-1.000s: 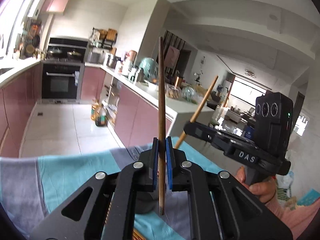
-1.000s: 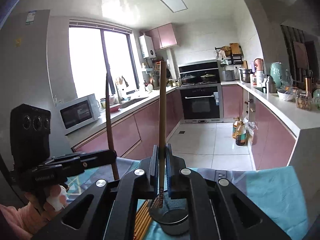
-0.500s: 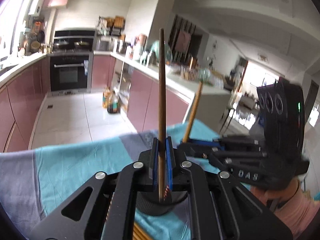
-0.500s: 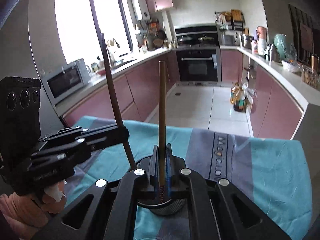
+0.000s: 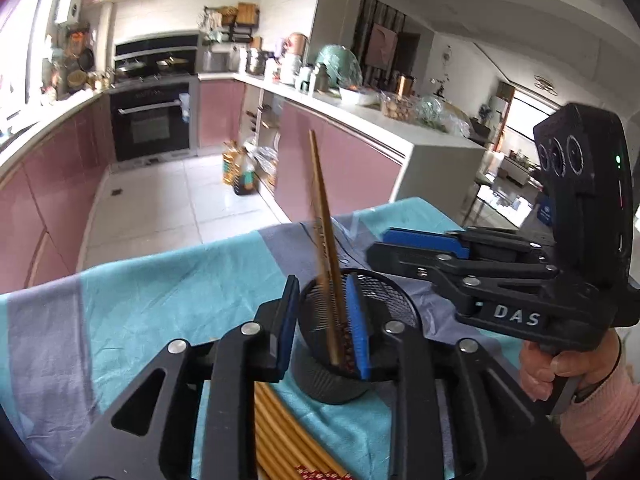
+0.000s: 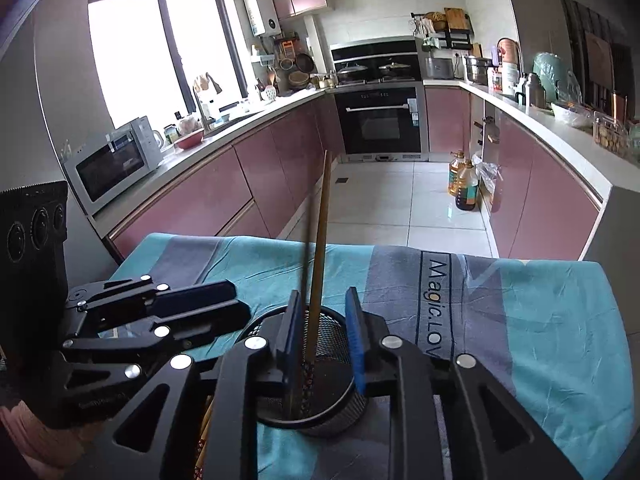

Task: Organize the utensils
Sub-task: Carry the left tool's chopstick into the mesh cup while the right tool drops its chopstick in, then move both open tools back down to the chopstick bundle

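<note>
Chopsticks point(image 5: 326, 248) in mesh cup point(image 5: 384, 292), hand-held grippers opening, angled downward

The left gripper point(image 5: 323, 322) is opening, its blue pads clear of two chopsticks point(image 5: 325, 240) leaning in a black mesh cup point(image 5: 394, 300) on a blue cloth point(image 5: 160, 288). The right gripper point(image 5: 384, 240) hovers just beside.

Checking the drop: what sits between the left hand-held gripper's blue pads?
In the left wrist view, two chopsticks stand between the opening pads, untouched, inside the black mesh holder.
</note>
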Demonstrator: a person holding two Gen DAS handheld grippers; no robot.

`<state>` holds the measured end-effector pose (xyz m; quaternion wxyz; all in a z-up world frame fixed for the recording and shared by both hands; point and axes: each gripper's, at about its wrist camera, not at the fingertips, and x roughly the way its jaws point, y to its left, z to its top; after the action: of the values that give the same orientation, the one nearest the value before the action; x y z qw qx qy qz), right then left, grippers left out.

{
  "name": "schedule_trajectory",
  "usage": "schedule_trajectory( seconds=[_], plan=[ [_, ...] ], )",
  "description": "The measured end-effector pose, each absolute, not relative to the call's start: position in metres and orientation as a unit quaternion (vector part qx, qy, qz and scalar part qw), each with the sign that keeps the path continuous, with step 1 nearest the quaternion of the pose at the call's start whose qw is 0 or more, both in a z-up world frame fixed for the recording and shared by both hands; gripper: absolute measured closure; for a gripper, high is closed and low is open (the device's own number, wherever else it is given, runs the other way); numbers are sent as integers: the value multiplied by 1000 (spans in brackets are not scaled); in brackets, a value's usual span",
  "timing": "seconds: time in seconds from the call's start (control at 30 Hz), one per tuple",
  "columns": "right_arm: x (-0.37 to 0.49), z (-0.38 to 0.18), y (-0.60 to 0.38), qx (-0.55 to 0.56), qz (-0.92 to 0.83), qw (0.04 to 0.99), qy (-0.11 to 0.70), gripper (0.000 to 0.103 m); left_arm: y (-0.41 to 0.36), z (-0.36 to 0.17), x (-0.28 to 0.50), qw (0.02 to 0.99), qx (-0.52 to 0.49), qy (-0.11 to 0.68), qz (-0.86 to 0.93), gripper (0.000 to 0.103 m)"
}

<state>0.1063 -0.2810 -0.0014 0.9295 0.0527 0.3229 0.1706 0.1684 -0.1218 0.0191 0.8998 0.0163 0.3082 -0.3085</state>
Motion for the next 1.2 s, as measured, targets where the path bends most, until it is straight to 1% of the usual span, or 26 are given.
schedule_trajectory(
  seconds=[0.1,0.17,0.2,0.27,0.37,0.4,0.63,0.83,1.03,1.2],
  plan=[
    [93,2,-281,52,179,933,307,72,-105,27,152,913,12,285,-293,70],
    [80,5,-279,49,190,935,296,68,-92,31,140,922,12,267,-279,62],
    [77,8,-278,47,195,935,292,66,-88,34,134,925,12,262,-275,60],
    [67,10,-275,44,208,934,286,64,-75,35,122,930,11,254,-267,53],
    [50,7,-267,42,234,929,284,60,-56,30,111,931,4,259,-257,49],
    [45,4,-263,39,243,926,286,60,-50,26,107,930,3,265,-253,48],
    [34,-34,-237,32,267,902,338,60,-19,-19,91,917,7,323,-233,47],
    [34,-67,-224,30,262,885,384,60,-21,-54,87,903,4,370,-220,47],
    [37,-87,-219,38,251,875,413,66,-27,-81,88,892,1,396,-218,49],
    [42,-97,-221,39,238,874,423,71,-33,-88,91,886,6,410,-215,53]
  ],
)
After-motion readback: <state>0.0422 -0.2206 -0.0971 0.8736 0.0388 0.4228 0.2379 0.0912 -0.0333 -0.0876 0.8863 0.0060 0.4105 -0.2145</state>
